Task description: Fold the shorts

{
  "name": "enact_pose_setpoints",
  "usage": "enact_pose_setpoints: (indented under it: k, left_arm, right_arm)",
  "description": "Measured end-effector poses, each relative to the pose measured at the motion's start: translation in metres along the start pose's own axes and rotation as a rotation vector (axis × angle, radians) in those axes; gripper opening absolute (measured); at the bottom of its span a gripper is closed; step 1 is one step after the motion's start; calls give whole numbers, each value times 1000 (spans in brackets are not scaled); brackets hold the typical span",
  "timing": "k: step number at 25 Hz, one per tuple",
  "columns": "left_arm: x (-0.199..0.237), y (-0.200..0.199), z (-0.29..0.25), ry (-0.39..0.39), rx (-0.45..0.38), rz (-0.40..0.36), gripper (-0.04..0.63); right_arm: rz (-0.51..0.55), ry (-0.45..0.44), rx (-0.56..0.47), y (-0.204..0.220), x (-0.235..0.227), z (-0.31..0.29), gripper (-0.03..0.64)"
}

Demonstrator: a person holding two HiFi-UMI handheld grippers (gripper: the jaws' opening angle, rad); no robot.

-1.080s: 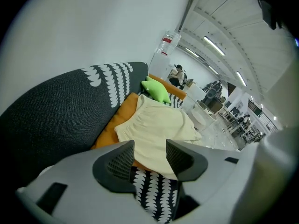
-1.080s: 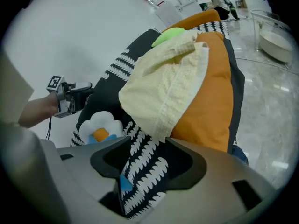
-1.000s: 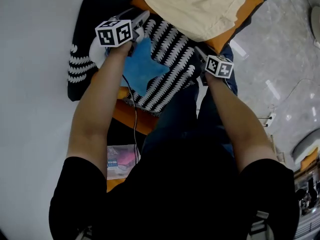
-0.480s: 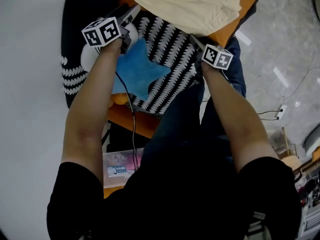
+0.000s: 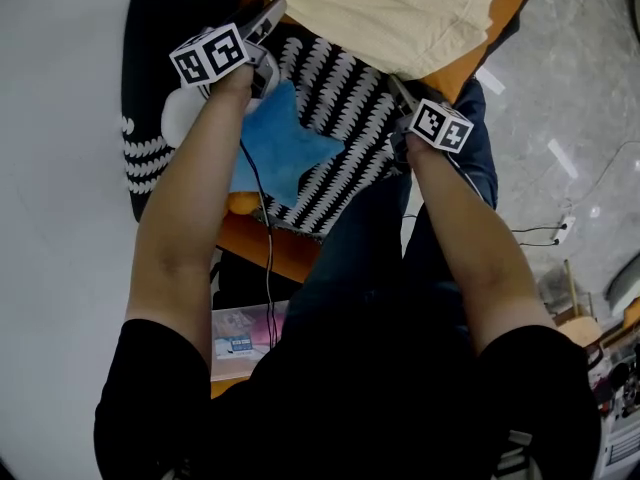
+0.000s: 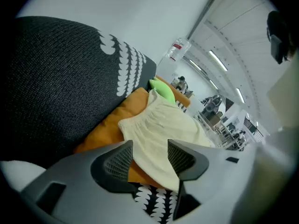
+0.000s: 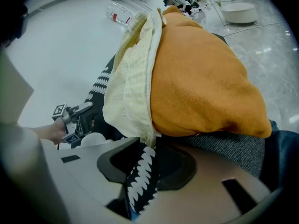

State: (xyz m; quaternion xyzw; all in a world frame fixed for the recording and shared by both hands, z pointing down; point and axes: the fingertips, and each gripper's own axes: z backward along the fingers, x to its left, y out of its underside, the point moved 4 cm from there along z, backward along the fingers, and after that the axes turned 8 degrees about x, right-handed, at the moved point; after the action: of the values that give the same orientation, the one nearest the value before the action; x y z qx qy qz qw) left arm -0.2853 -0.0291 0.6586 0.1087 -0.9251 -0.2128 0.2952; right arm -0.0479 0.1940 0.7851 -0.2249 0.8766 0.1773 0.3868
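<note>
White surface (image 5: pixel 60 218): patterned garment (image 5: pixel 340 98) among clothes (image 5: pixel 390 8)

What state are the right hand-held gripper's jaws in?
Shut on the black fabric with white zigzag pattern: the right hand-held gripper has just been closing, with that fabric pinched between its pads.

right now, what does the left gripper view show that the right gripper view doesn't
Only the left gripper view: a green item behind the cream garment, and the left gripper with jaws apart, empty. Only the right gripper view: the right gripper, whose jaws have just been closing, pinching black-and-white patterned fabric. Both: cream garment, orange cloth, bottle.
</note>
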Motion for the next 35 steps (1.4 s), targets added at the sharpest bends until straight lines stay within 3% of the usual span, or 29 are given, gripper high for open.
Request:
enact_pose_setpoints:
  k: [5, 13, 18, 19, 21, 25, 27, 30, 35]
  left_arm:
    - [28, -9, -14, -88, -19, 111, 252]
    - [55, -24, -41, -176, 9, 220, 244]
    - [56, -20, -53, -207, 50, 252, 157]
    - [55, -20, -54, -211, 53, 249, 148]
    - [55, -19, -55, -218, 57, 248, 146]
    - [55, -18, -56, -215, 63, 248, 146]
    - [56, -19, -56, -208, 68, 245, 143]
    - [57, -21, -55, -196, 73, 239, 122]
    - [47, -28, -49, -206, 68, 217, 56]
  right_arm:
    - [-44, -17, 0, -2, 1, 7, 70]
    - [-159, -20, 18, 10, -7, 24, 30]
    - [-158, -18, 50, 12, -10, 24, 7]
    - [-151, -20, 57, 13, -10, 22, 27]
    - [-128, -21, 81, 14, -10, 16, 182]
    - [-86, -10, 107, 8, -13, 2, 224]
    - [-92, -19, 96, 3, -10, -3, 182]
    - [-103, -32, 89, 2, -2, -3, 45]
    - [-119, -62, 106, 4, 12, 4, 18]
